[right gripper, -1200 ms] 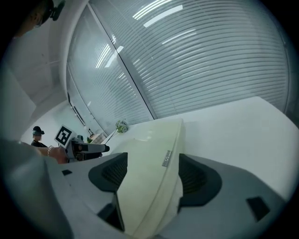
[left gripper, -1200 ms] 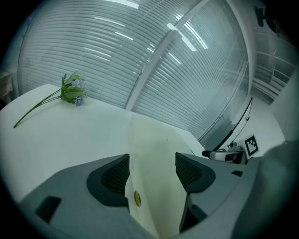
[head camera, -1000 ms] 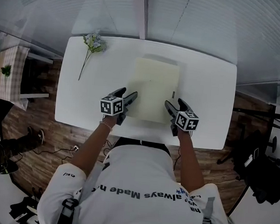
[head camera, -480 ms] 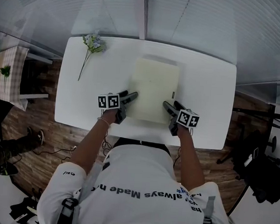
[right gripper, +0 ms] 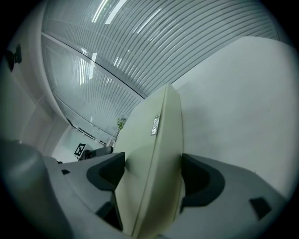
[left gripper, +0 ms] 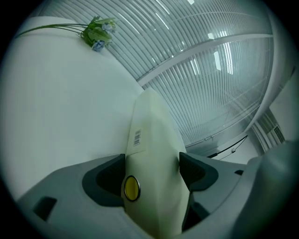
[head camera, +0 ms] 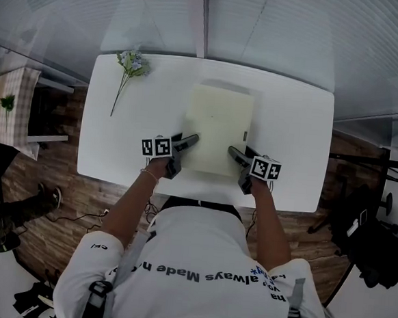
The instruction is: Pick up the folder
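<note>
Two grippers bracket one pale cream, thick card folder, which lies flat mid-frame on the white rounded table. Its long axis runs up and down the head view.

Far left: a green sprig with small blue flowers lies on the table, well apart from the work.

Left gripper: nosed in at the folder's lower-left corner, aimed inward and down, forearm rising from the bottom of the frame. Its own view shows it rolled onto its side, table to the left, folder seen edge-on. The jaws have just been opening and stand wide, with the folder's edge between the dark pads. The folder fills nearly the whole gap and no squeeze shows. A yellow round snap sits low between the jaws, a barcode sticker just above it.

Right gripper: mirror pose at the lower-right corner. Its jaws have likewise just been opening and are wide, with the folder's edge between the pads and not pressed.

Both hands are equally near. The lift likely turns on each pair closing across the folder's thickness.
</note>
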The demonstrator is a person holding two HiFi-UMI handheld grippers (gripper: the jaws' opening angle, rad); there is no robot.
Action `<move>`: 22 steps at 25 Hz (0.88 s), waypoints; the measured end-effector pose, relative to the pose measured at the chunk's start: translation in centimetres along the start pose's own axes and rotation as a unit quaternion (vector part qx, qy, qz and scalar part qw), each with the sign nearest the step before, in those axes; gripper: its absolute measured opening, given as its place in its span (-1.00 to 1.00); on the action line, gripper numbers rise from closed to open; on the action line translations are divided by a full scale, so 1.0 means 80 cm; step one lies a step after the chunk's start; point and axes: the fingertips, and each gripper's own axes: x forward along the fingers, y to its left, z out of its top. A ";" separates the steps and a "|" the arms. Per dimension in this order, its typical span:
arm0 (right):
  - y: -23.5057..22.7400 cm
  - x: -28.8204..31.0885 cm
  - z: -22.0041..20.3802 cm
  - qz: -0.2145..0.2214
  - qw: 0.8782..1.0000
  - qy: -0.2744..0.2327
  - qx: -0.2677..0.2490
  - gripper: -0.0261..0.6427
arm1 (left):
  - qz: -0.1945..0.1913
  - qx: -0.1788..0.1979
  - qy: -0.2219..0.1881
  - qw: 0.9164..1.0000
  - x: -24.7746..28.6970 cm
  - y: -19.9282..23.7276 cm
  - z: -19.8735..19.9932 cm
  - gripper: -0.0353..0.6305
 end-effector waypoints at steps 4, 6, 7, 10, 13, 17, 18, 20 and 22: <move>-0.002 -0.003 -0.004 -0.006 1.000 0.004 -0.005 0.06 | 0.006 0.014 0.002 1.000 -0.002 -0.005 -0.005 0.09; 0.001 -0.005 -0.005 -0.005 1.000 0.003 -0.004 0.06 | 0.007 0.018 0.003 1.000 -0.004 -0.007 -0.006 0.09; 0.002 -0.006 -0.004 -0.005 1.000 0.002 -0.005 0.06 | 0.007 0.022 0.003 1.000 -0.005 -0.008 -0.006 0.09; 0.016 -0.009 0.000 0.003 1.000 -0.002 -0.010 0.06 | 0.006 0.034 0.002 0.999 -0.011 -0.015 -0.003 0.09; 0.029 -0.014 0.008 0.008 1.000 -0.009 -0.016 0.06 | 0.005 0.046 -0.003 0.999 -0.016 -0.024 0.003 0.09; 0.040 -0.021 0.016 0.009 0.999 -0.018 -0.028 0.06 | 0.005 0.061 -0.013 0.998 -0.023 -0.036 0.010 0.09; 0.041 -0.024 0.018 0.009 0.999 -0.020 -0.032 0.06 | 0.005 0.064 -0.016 0.998 -0.024 -0.038 0.011 0.09; 0.047 -0.030 0.024 0.009 0.999 -0.025 -0.043 0.06 | 0.003 0.070 -0.022 0.997 -0.027 -0.046 0.014 0.09; 0.056 -0.035 0.031 0.011 0.998 -0.031 -0.051 0.06 | 0.003 0.076 -0.026 0.997 -0.031 -0.054 0.018 0.09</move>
